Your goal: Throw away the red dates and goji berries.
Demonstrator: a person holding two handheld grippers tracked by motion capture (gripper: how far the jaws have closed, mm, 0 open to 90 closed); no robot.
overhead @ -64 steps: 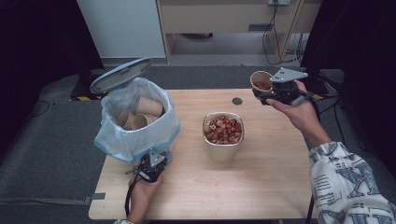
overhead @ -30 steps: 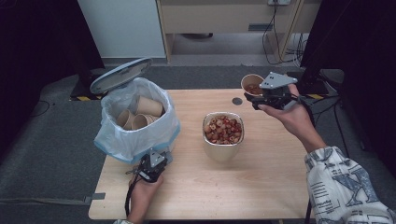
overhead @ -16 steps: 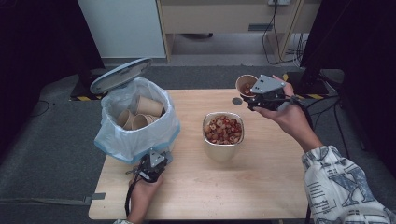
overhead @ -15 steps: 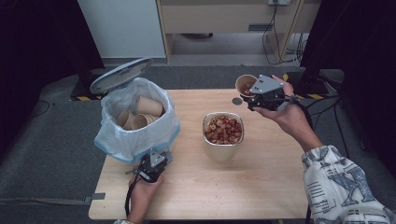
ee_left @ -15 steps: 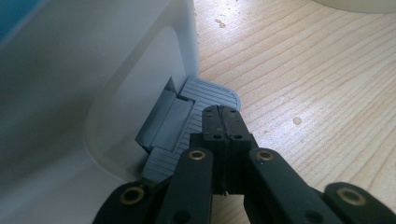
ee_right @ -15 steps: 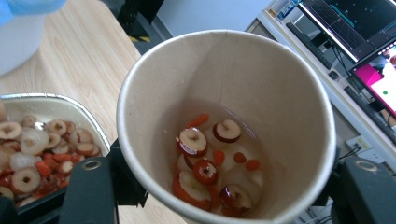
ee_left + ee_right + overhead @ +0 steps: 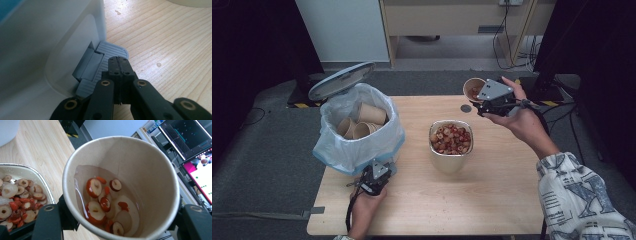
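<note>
Lab, dark curtains [image 7: 252, 45], monitors [image 7: 192, 142]

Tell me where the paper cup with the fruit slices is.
In the high view the cup is held in the right gripper above the table's far right edge, just beyond the foil tray.

- One bench [image 7: 492, 200], wooden.
- One bin [image 7: 362, 145] lined with a white bag, at the left, with one grey lid [image 7: 342, 80] tilted up at its far side.
- Three paper cups [image 7: 372, 114] inside the bin.
- One paper cup [image 7: 473, 89] with fruit slices, at the far right.
- One metal container [image 7: 451, 159] of fruit slices, at the centre.
- One small dark disc [image 7: 466, 108] on the bench.
- Two grippers: left [image 7: 373, 181], right [image 7: 498, 100].
</note>
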